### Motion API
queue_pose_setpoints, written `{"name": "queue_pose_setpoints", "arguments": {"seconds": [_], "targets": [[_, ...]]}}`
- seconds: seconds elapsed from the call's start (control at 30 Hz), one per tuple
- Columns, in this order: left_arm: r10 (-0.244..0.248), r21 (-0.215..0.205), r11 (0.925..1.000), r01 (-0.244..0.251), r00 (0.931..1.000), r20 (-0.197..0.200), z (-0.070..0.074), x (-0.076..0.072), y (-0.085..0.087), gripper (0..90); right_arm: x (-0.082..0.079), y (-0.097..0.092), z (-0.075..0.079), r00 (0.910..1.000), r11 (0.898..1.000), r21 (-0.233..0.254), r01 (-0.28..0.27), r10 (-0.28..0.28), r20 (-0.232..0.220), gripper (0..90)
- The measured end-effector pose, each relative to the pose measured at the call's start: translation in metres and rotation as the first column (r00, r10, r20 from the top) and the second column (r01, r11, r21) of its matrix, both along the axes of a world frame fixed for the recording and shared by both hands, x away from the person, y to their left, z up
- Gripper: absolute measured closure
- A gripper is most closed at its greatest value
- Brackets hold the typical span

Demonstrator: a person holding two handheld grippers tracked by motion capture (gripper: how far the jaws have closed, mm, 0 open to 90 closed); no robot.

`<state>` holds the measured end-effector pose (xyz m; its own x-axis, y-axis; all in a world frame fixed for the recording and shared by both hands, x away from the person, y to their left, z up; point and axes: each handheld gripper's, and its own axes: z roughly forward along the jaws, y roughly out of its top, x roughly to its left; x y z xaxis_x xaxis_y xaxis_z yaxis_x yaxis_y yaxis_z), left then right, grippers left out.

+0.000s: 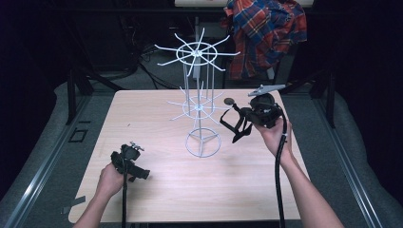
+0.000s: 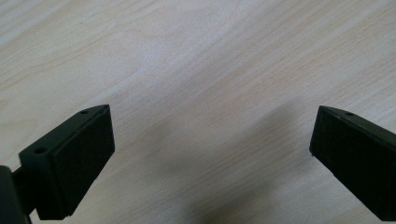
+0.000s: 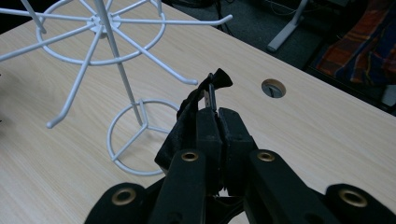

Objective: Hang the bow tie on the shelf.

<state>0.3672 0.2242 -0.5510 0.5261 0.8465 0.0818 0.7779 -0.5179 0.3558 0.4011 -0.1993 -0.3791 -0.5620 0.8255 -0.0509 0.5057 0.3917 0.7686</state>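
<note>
1. Wooden table (image 1: 157,190): light grain under both your grippers; a round cable hole (image 3: 273,87) lies beyond the right gripper's tips.
2. Plaid shirt (image 1: 266,28): red and blue, draped behind the table, well beyond your right gripper.
3. White wire display stand (image 1: 202,95): two tiers of hooked spokes on a ring base, upright just to the left of your right gripper, well ahead of your left gripper.
4. Right gripper (image 3: 218,116): jaws pressed together, pinching a black strap.
5. Left gripper (image 2: 210,154): jaws spread wide, nothing between them, bare wood just below.
6. Black strap (image 1: 235,124): hangs in loops from your right gripper, above the tabletop, beside the stand.
</note>
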Motion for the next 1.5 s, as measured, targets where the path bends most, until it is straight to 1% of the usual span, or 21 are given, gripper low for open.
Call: {"name": "queue_pose_setpoints", "arguments": {"seconds": [0.23, 0.27, 0.3, 0.43, 0.53, 0.67, 1.03, 1.07, 1.4, 1.5], "targets": [[-0.005, 0.005, 1.0000, 0.005, 1.0000, -0.002, 0.000, 0.000, 0.000, 0.1, 0.000, 0.004, 0.005, 0.9999, 1.000, 0.002, -0.007, 0.007, 0.009, 87.8], [-0.003, 0.001, 1.0000, 0.003, 1.0000, -0.003, 0.000, 0.000, 0.000, 0.1, 0.000, 0.004, 0.006, 0.9999, 1.000, -0.006, -0.010, 0.010, 0.010, 87.8], [-0.002, 0.002, 1.0000, 0.002, 1.0000, -0.002, 0.000, 0.000, 0.000, 0.1, 0.000, 0.005, 0.006, 0.9999, 1.000, 0.002, -0.009, 0.009, 0.011, 87.8], [-0.004, 0.003, 1.0000, 0.004, 1.0000, -0.004, 0.000, 0.000, 0.000, 0.1, -0.001, 0.008, 0.007, 0.9997, 1.000, -0.008, -0.023, 0.023, 0.008, 87.8], [-0.005, 0.005, 1.0000, 0.005, 1.0000, -0.003, 0.000, 0.000, -0.001, 0.1, -0.002, 0.009, 0.007, 0.9997, 1.000, -0.002, -0.024, 0.024, 0.009, 87.8], [-0.007, 0.008, 0.9999, 0.007, 1.0000, -0.004, 0.000, 0.000, 0.000, 0.1, -0.003, 0.011, 0.007, 0.9996, 1.000, -0.010, -0.028, 0.028, 0.005, 87.8], [-0.005, 0.005, 1.0000, 0.005, 1.0000, 0.000, -0.001, 0.000, -0.001, 0.1, -0.003, 0.016, 0.007, 0.9991, 0.999, -0.014, -0.042, 0.042, 0.001, 87.8], [-0.005, 0.006, 1.0000, 0.005, 1.0000, 0.000, -0.001, 0.000, -0.001, 0.1, -0.003, 0.017, 0.006, 0.9991, 0.999, -0.011, -0.043, 0.043, 0.006, 87.7], [-0.008, 0.004, 1.0000, 0.008, 1.0000, -0.003, -0.001, 0.001, -0.001, 0.1, -0.001, 0.026, 0.001, 0.9980, 0.998, -0.022, -0.063, 0.063, -0.006, 87.7], [-0.007, 0.005, 1.0000, 0.007, 1.0000, 0.000, -0.001, 0.000, -0.001, 0.1, -0.001, 0.028, 0.000, 0.9979, 0.998, -0.017, -0.065, 0.065, -0.010, 87.7]]}}
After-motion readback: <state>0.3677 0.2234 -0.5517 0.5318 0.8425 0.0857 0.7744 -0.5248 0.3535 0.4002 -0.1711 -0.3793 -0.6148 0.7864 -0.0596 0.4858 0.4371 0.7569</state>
